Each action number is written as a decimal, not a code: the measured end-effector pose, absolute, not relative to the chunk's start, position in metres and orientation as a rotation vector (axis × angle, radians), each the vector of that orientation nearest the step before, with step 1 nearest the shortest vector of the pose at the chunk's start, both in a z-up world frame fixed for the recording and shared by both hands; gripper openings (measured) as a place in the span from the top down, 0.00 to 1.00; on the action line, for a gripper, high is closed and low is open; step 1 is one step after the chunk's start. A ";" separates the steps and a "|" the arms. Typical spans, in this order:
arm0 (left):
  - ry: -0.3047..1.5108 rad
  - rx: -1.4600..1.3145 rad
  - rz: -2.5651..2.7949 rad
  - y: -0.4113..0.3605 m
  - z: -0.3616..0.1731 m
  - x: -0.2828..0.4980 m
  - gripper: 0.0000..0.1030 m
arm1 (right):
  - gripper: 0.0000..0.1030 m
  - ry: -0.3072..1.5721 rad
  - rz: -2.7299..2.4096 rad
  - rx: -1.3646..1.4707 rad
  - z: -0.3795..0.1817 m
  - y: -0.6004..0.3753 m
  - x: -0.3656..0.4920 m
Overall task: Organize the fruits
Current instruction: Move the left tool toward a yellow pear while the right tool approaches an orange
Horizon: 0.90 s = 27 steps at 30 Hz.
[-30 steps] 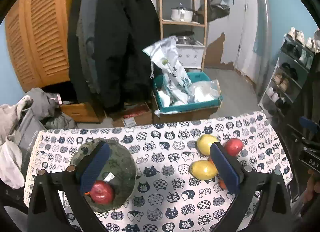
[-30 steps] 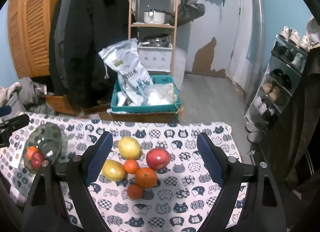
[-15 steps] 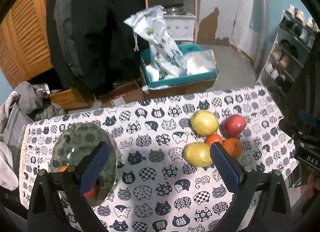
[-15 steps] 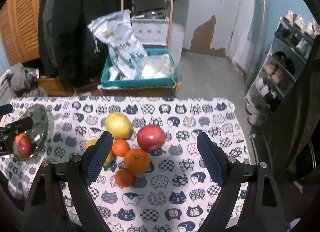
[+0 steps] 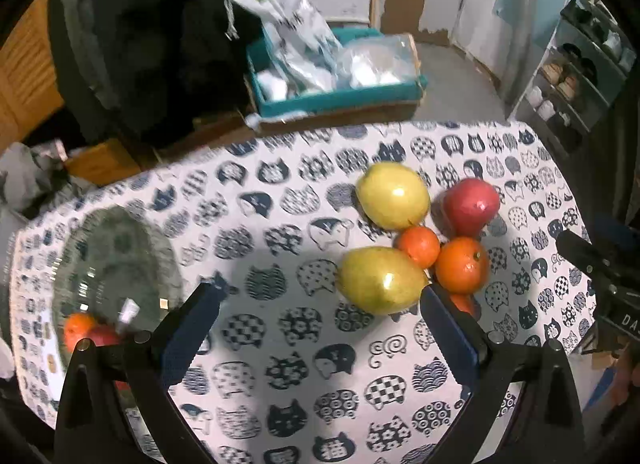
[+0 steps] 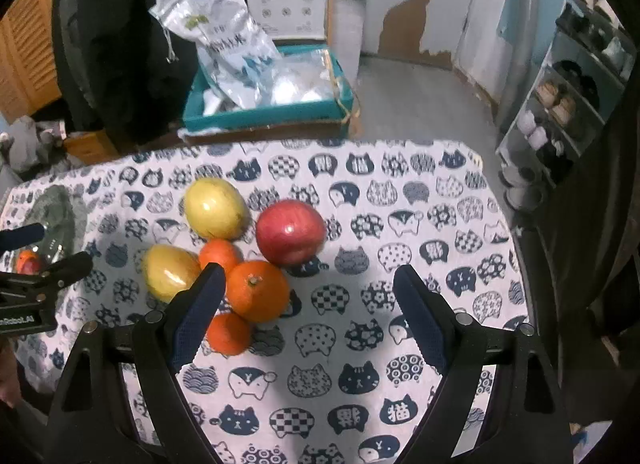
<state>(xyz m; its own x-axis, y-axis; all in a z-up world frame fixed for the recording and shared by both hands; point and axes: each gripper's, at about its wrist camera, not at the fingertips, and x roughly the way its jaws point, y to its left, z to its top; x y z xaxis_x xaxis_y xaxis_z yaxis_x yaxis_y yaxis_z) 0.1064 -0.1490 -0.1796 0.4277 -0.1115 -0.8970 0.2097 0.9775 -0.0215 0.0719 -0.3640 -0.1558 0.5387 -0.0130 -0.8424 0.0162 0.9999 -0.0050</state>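
A pile of fruit lies on the cat-print tablecloth (image 5: 280, 344): two yellow fruits (image 5: 392, 195) (image 5: 380, 280), a red apple (image 5: 470, 206) (image 6: 290, 232), a big orange (image 6: 258, 290) (image 5: 460, 264) and two small oranges (image 6: 219, 255) (image 6: 228, 334). A green glass bowl (image 5: 116, 252) at the left holds a small orange (image 5: 78, 328) and a red fruit (image 5: 102, 336). My left gripper (image 5: 320, 328) is open and empty, above the cloth just left of the pile. My right gripper (image 6: 308, 312) is open and empty, with its left finger over the oranges.
Beyond the table's far edge a teal box (image 6: 268, 112) with plastic bags stands on the floor. Dark coats (image 6: 108, 36) hang at the back left. A shoe rack (image 6: 568, 76) stands at the right. Clothes (image 5: 28, 180) are piled at the left.
Both grippers have come lower and closer to the table. My left gripper has moved right from the bowl toward the fruit pile. Both stay open.
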 end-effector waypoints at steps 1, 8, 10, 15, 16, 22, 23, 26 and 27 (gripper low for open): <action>1.129 0.090 -0.210 -0.152 -0.186 0.109 0.02 | 0.17 1.014 -0.019 0.008 -0.160 -0.365 0.073; 1.225 0.099 -0.234 -0.172 -0.224 0.125 0.02 | 0.17 1.086 -0.022 0.017 -0.188 -0.372 0.081; 1.243 0.114 -0.232 -0.177 -0.233 0.127 0.02 | 0.17 1.107 -0.020 0.025 -0.196 -0.374 0.082; 1.262 0.115 -0.248 -0.186 -0.241 0.129 0.02 | 0.17 1.134 -0.030 0.036 -0.209 -0.378 0.084; 1.262 0.119 -0.250 -0.188 -0.243 0.130 0.02 | 0.17 1.136 -0.031 0.040 -0.210 -0.379 0.084; 1.290 0.128 -0.250 -0.197 -0.259 0.138 0.02 | 0.17 1.146 -0.025 0.050 -0.214 -0.381 0.086; 1.296 0.129 -0.253 -0.198 -0.262 0.140 0.02 | 0.17 1.147 -0.025 0.051 -0.214 -0.381 0.087; 1.317 0.111 -0.275 -0.201 -0.267 0.142 0.02 | 0.17 1.152 -0.025 0.058 -0.217 -0.381 0.089; 1.319 0.109 -0.278 -0.203 -0.269 0.142 0.02 | 0.17 1.155 -0.024 0.059 -0.219 -0.381 0.090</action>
<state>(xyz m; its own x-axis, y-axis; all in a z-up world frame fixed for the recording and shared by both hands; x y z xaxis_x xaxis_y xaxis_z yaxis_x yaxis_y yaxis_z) 0.1423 -0.2031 -0.2688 0.2220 -0.1389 -0.9651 0.2625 0.9618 -0.0781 0.0905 -0.3809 -0.2188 0.4038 0.0112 -0.9148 0.0495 0.9982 0.0341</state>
